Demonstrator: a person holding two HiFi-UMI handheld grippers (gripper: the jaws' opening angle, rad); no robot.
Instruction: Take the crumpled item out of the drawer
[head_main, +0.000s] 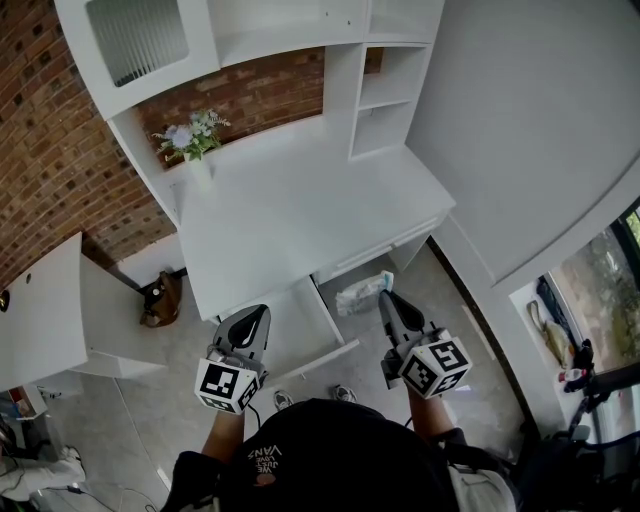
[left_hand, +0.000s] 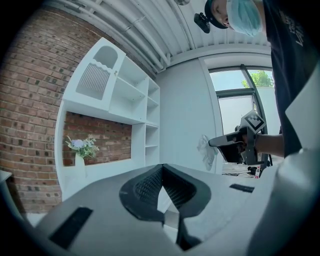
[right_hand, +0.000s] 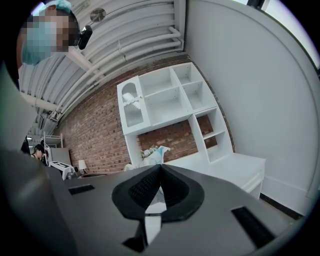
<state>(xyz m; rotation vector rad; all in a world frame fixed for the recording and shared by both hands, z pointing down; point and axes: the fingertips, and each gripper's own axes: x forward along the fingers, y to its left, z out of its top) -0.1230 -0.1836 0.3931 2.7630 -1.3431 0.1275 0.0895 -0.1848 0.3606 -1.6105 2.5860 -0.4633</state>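
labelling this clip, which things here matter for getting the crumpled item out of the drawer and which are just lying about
Part of the job:
crumpled item, pinched in the right gripper
open drawer
left gripper, shut and empty

Just lying about:
vase of flowers
shelf unit
brown object on the floor

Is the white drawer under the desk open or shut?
Open. The white drawer is pulled out from under the white desk, and the head view shows its inside.
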